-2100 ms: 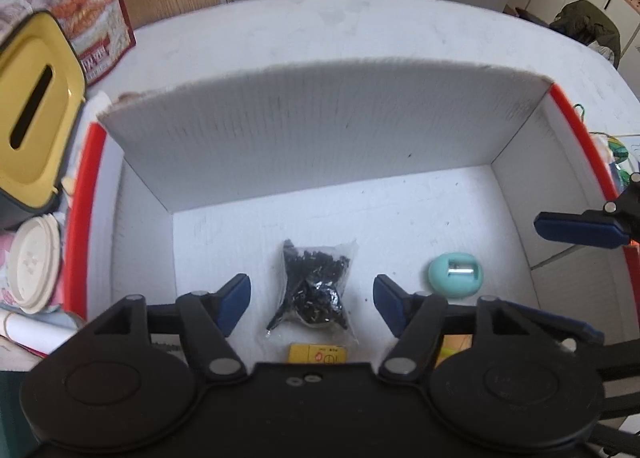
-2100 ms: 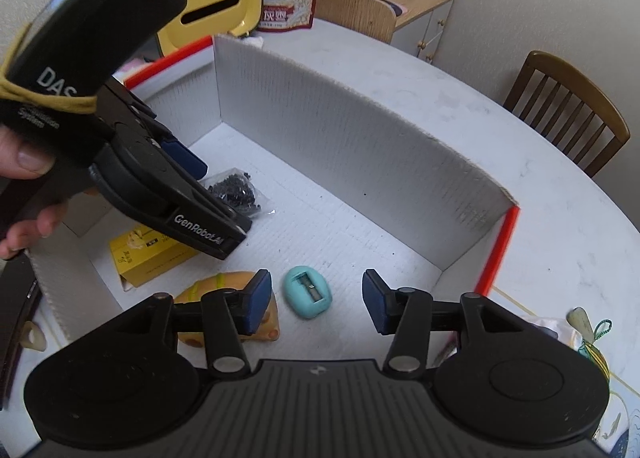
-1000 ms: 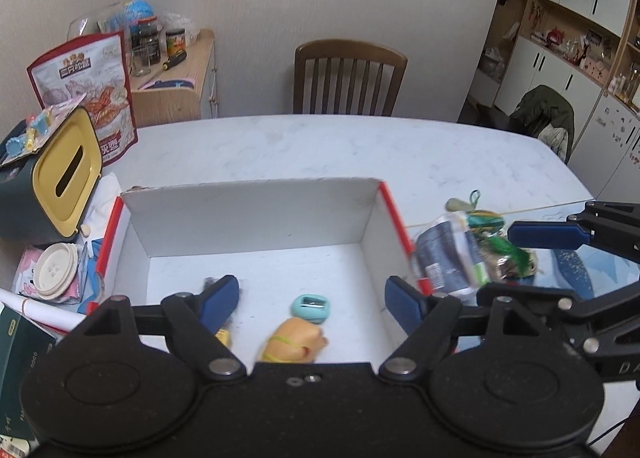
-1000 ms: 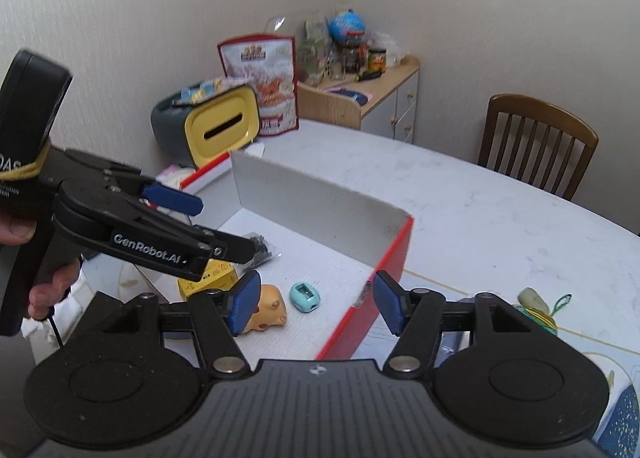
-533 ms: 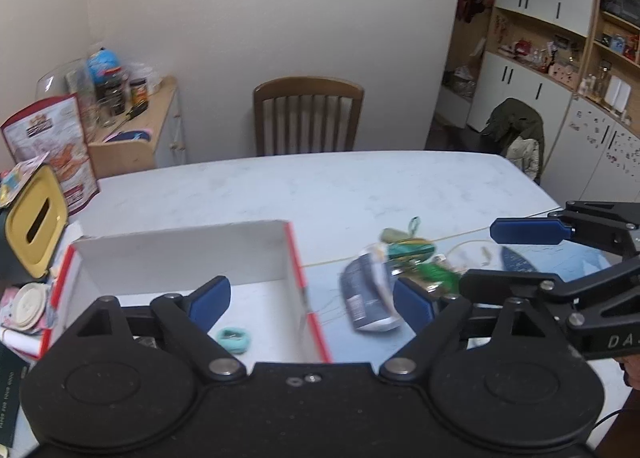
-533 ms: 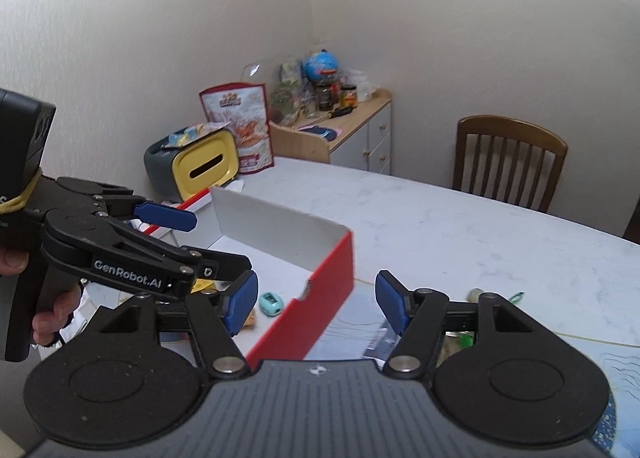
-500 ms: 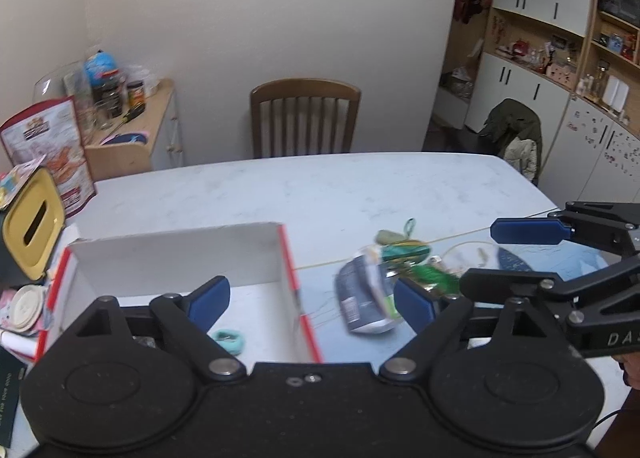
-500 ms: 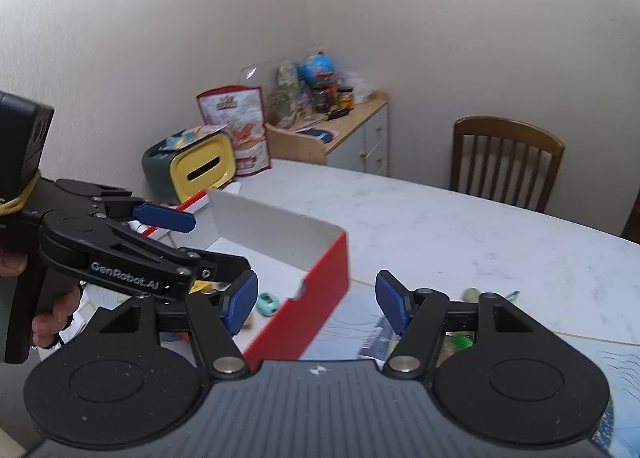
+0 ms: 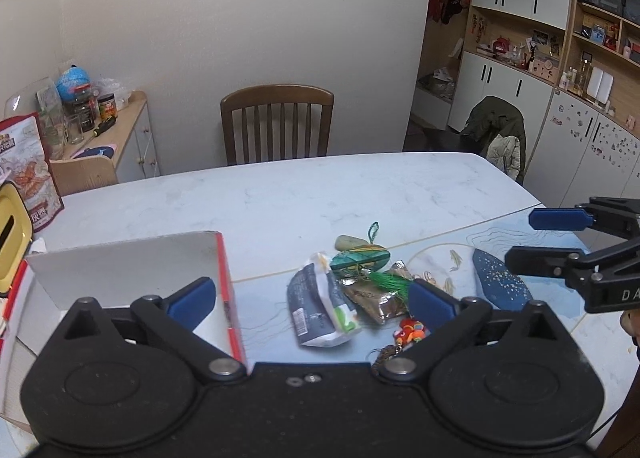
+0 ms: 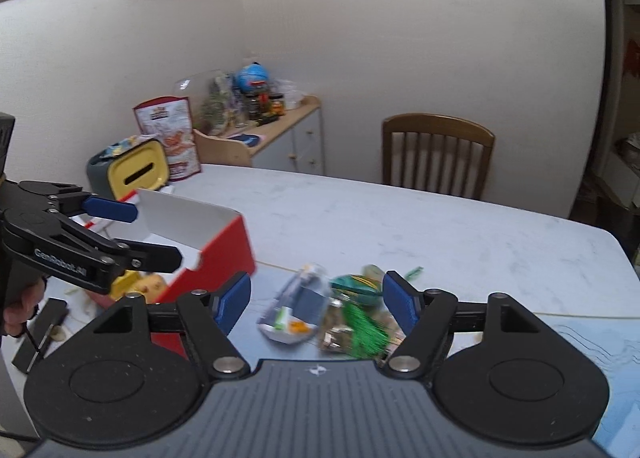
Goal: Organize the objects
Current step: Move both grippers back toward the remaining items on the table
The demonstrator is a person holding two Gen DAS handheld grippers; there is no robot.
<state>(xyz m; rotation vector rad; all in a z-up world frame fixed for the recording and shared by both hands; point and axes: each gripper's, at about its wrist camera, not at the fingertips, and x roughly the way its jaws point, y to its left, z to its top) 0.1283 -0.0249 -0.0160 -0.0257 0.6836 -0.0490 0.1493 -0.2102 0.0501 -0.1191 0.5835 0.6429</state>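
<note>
A red and white cardboard box [image 9: 222, 274] stands on the table at the left; it also shows in the right wrist view [image 10: 224, 254]. To its right lies a pile of loose items: a grey-blue pouch [image 9: 316, 306], a green stone charm with tassel [image 9: 360, 258], a brown foil packet [image 9: 370, 298] and a small red keychain [image 9: 408, 328]. The pile shows blurred in the right wrist view [image 10: 320, 306]. My left gripper [image 9: 312, 298] is open and empty, held above the pile. My right gripper [image 10: 316, 298] is open and empty above it too.
A yellow-lidded bin [image 10: 138, 174] and a snack bag [image 10: 168, 130] stand behind the box. A wooden chair [image 9: 276, 122] is at the table's far side. A side cabinet with jars [image 9: 100, 130] is at the back left. A blue patterned mat [image 9: 500, 278] covers the near right.
Both grippers have risen out of the box and swung right, from over the box's contents to over the loose pile on the table. Both stayed open and empty.
</note>
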